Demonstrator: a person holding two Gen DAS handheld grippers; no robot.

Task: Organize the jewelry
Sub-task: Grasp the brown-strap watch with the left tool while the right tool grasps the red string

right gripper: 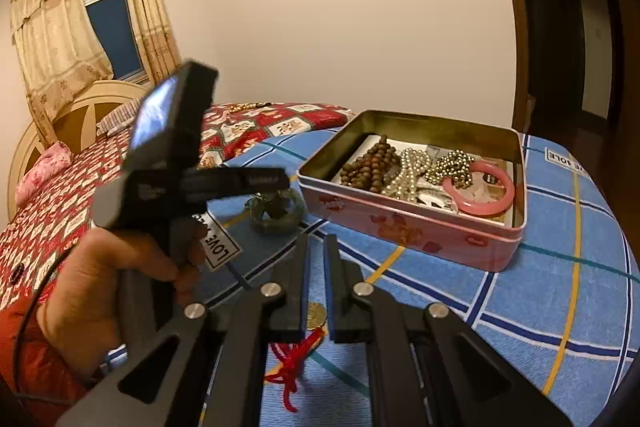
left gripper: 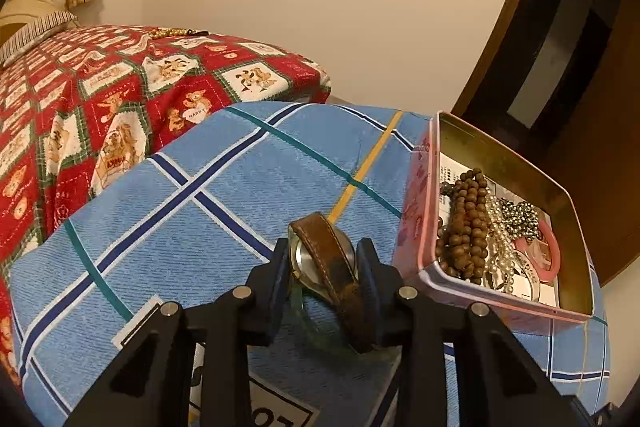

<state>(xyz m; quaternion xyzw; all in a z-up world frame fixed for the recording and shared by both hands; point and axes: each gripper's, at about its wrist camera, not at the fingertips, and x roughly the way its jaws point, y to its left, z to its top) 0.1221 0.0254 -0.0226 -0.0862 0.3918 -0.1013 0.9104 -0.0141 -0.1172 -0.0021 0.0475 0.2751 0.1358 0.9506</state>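
The left gripper (left gripper: 322, 267) is clamped on a watch (left gripper: 324, 259), its two pads pressing the round metal case from either side. The brown leather strap (left gripper: 332, 263) crosses the case back, its long axis running from upper left, away from the camera, down toward the lower right. Under the watch lies a green bangle (left gripper: 308, 311) on the blue checked cloth (left gripper: 200, 227).

The right gripper (right gripper: 316, 291) has its fingers nearly together, a narrow gap between them; a gold coin charm (right gripper: 316, 315) with a red cord tassel (right gripper: 294, 363) shows in that gap, though whether it is pinched I cannot tell.

To the right of the watch sits one pink tin (left gripper: 412, 227), open. In it: one string of brown wooden beads (left gripper: 464, 223), one of pearls (left gripper: 498, 227), one of small gold-toned beads (left gripper: 520, 215), and one pink bangle (left gripper: 554, 251).

A label on the cloth (right gripper: 218, 241) reads "LOVE".
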